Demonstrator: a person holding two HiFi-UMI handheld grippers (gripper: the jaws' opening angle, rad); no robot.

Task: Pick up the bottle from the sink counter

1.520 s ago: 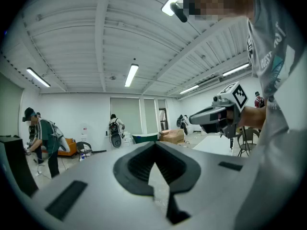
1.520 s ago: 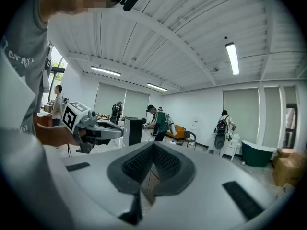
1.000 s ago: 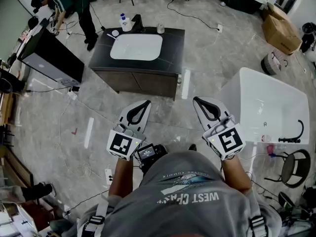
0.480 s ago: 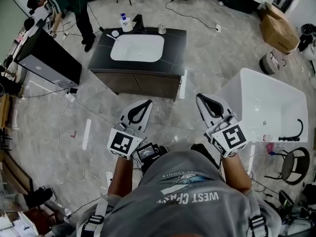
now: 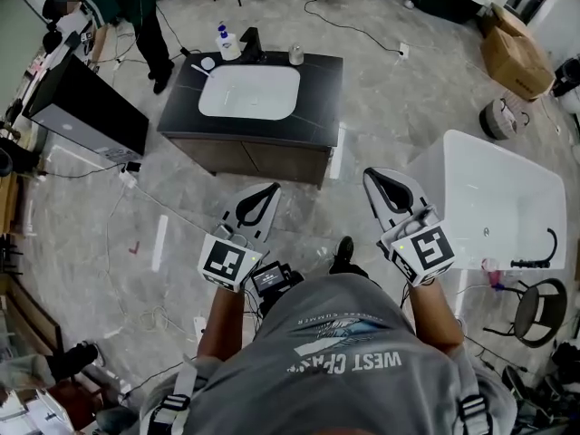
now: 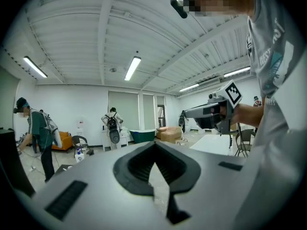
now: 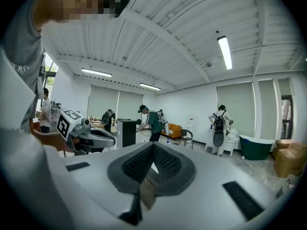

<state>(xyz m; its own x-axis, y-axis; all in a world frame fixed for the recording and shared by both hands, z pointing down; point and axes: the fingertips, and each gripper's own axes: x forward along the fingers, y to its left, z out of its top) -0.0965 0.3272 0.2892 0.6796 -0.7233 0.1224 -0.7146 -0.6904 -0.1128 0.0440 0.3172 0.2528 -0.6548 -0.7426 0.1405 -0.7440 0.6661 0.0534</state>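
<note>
The bottle [image 5: 224, 42], white with a blue top, stands at the far left corner of the dark surface [image 5: 322, 87], just beside the black tap and behind the white sink basin [image 5: 249, 91]. It looks upright, so its long axis runs up and down, though it is small from here.

It lies well ahead of both tools and off to the left. The left hand-held gripper [image 5: 264, 195] is the nearer of the two, and the right hand-held gripper [image 5: 378, 180] sits further across. Both point forward over bare floor, well short of the cabinet. Each has its jaws pressed together with nothing between them. I judge the person must close on the surface and spread a pair of jaws before any grasp, with the left the likelier choice.

The basin appears empty. A small round dish [image 5: 207, 62] and a pale cup [image 5: 295, 54] share the surface; I cannot tell their contents. The white bathtub [image 5: 535, 184] to the right also looks empty.
</note>
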